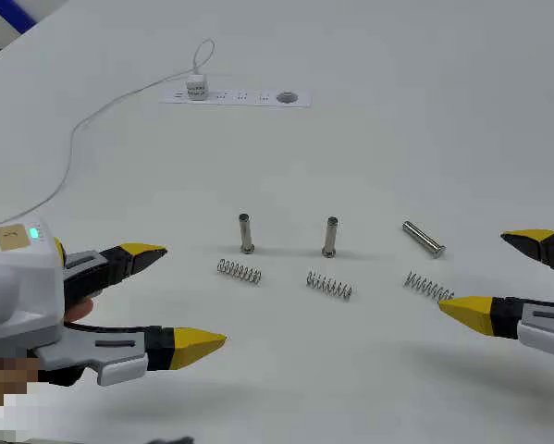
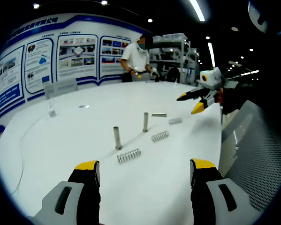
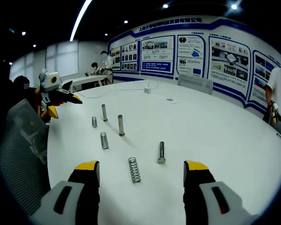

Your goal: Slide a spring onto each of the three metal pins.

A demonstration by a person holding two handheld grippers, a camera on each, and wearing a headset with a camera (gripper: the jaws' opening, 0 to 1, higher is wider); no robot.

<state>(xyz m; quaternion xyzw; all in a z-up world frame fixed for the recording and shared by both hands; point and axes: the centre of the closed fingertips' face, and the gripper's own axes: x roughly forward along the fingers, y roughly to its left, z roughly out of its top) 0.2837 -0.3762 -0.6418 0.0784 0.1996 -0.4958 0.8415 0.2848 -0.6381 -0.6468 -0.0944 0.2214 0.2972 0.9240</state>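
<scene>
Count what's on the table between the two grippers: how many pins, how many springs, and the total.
Pins: 3 (left pin, middle pin, right pin)
Springs: 3 (left spring, middle spring, right spring)
Total: 6

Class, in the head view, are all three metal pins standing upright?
No: the left pin and middle pin stand upright, but the right pin lies on its side.
</scene>
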